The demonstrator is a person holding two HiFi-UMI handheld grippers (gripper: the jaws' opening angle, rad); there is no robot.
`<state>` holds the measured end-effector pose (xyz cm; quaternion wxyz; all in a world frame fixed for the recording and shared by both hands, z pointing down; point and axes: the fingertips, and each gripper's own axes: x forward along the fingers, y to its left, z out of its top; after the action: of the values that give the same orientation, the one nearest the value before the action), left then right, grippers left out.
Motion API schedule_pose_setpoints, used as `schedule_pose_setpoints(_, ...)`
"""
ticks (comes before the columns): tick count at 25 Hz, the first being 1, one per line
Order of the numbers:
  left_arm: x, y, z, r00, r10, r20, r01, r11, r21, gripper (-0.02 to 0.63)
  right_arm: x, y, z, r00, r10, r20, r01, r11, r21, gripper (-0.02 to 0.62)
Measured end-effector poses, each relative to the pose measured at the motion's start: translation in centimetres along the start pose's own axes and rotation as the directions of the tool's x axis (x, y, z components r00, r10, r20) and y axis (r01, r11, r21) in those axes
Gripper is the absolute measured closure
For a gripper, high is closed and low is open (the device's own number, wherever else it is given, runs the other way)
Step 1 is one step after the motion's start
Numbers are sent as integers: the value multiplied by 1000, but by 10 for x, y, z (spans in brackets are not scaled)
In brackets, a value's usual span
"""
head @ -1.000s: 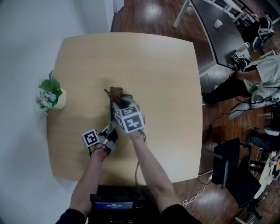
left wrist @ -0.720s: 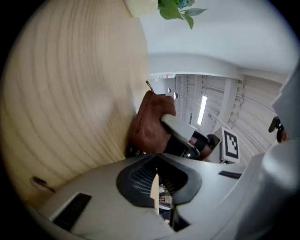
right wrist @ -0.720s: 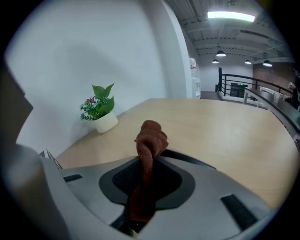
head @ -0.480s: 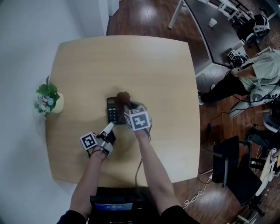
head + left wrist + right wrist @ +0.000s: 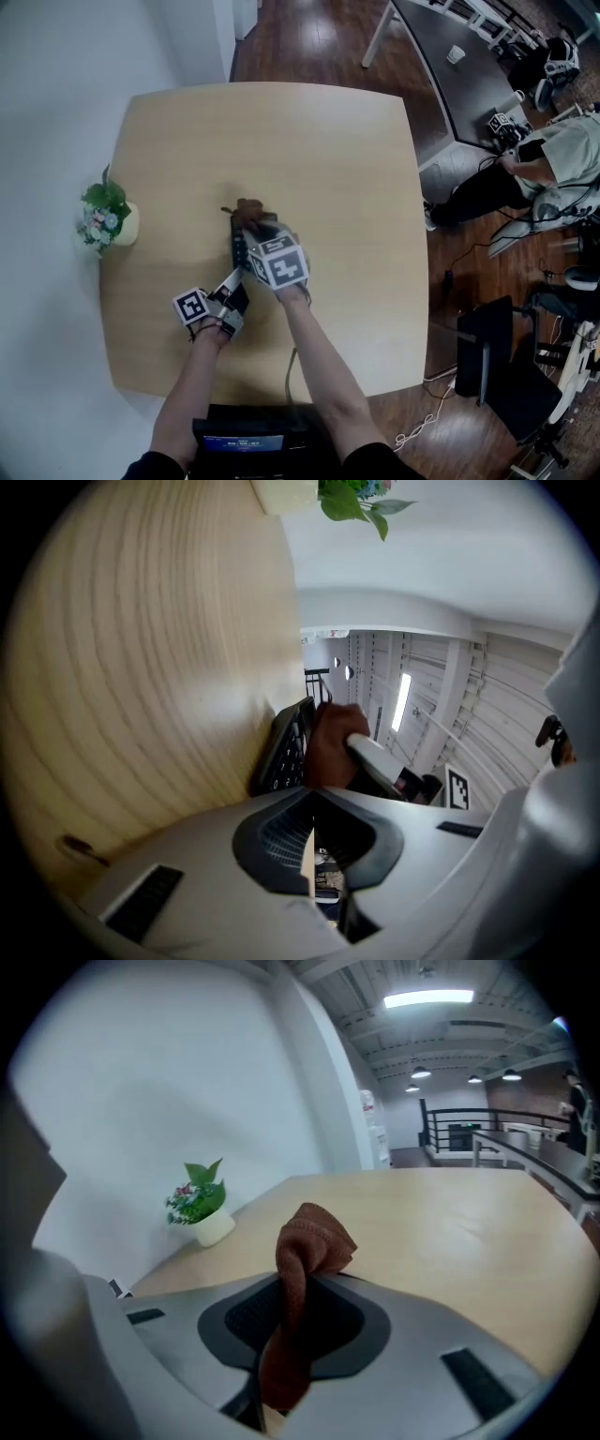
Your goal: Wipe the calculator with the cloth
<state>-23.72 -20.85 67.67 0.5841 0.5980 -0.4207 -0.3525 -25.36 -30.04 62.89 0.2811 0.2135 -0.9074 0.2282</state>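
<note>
Wipe stroke in hand: right gripper [image 5: 251, 225] fingers are clamped on the brown cloth [image 5: 302, 1274], with its bunched end against the calculator [image 5: 284, 754], which lies flat on the worktop [image 5: 347, 169] right under those fingers. Left gripper [image 5: 309, 860] fingers are fully closed and empty, calculator just ahead of them. Next: drag the cloth along the keys, probably bracing the body; no print legible.

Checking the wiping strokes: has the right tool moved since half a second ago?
Yes. In the head view, the right tool, clamping the cloth, has swept left across the calculator, toward the flower pot, which kept its place.
</note>
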Motion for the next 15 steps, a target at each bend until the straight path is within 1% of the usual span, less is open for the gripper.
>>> schedule_pose_setpoints(1, 0, 0, 0, 1000, -2, 0, 2, 1000, 1, 606, 10, 11, -2, 999, 29, -25, -30, 999, -29, 515)
schedule_pose_setpoints(2, 0, 1, -1, 1000, -2, 1, 2, 1000, 2, 606, 18, 14, -6, 998, 39, -50, -42, 998, -46, 515)
schedule_pose_setpoints(3, 0, 2, -1, 1000, 2, 1, -2, 1000, 2, 606, 21, 9, -12, 997, 33, -70, -36, 998, -50, 515)
schedule_pose_setpoints(5, -1, 6, -1, 1000, 13, -2, -13, 1000, 3, 606, 14, -14, -22, 997, -12, -82, 11, 1000, -18, 515)
schedule_pose_setpoints(8, -2, 8, 1, 1000, 4, -1, -4, 1000, 8, 606, -13, -63, -37, 989, -117, -85, 122, 991, 51, 515)
schedule_pose_setpoints(11, -1, 4, 1, 1000, -22, 9, 23, 1000, -6, 606, -44, -108, -56, 961, -246, -125, 255, 965, 62, 515)
schedule_pose_setpoints(12, -1, 3, 0, 999, -30, 12, 30, 999, -11, 604, -53, -117, -59, 952, -276, -131, 285, 957, 55, 515)
schedule_pose_setpoints(13, -3, 2, 0, 999, -31, 14, 31, 999, -14, 604, -59, -120, -57, 950, -287, -123, 294, 955, 40, 515)
schedule_pose_setpoints(14, -7, 2, 1, 1000, -23, 15, 23, 1000, -8, 604, -62, -115, -50, 955, -278, -102, 281, 960, 12, 515)
schedule_pose_setpoints(15, -13, 2, 2, 1000, -10, 14, 10, 1000, 7, 606, -61, -104, -39, 965, -251, -72, 249, 968, -34, 515)
